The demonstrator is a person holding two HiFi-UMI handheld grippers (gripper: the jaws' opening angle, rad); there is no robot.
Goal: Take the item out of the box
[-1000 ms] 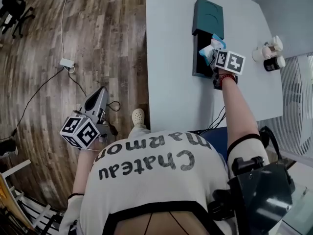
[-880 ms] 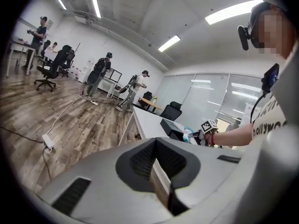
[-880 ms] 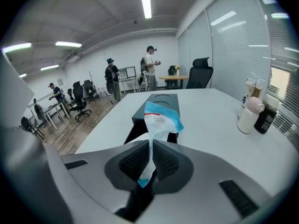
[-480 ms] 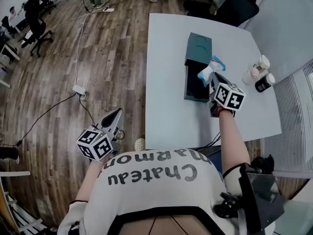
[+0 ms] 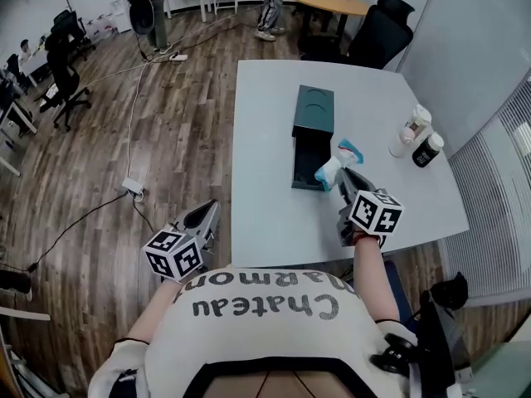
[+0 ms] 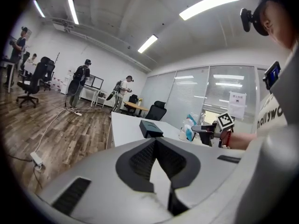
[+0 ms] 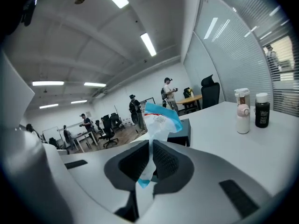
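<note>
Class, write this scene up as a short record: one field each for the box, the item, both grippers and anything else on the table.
Box: dark green box, open at its near end, on the white table
Item: white and blue packet, held clear of the box
Right gripper: shut on the packet
Left gripper: shut, empty, over the floor beside the table
Also: two bottles at the table's right side

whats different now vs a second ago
The right tongs, still shut on the white and blue packet, have lifted it away from the dark green box and back toward the person. The left tongs stay shut and empty, off the table's left side. The box and bottles have not moved.
</note>
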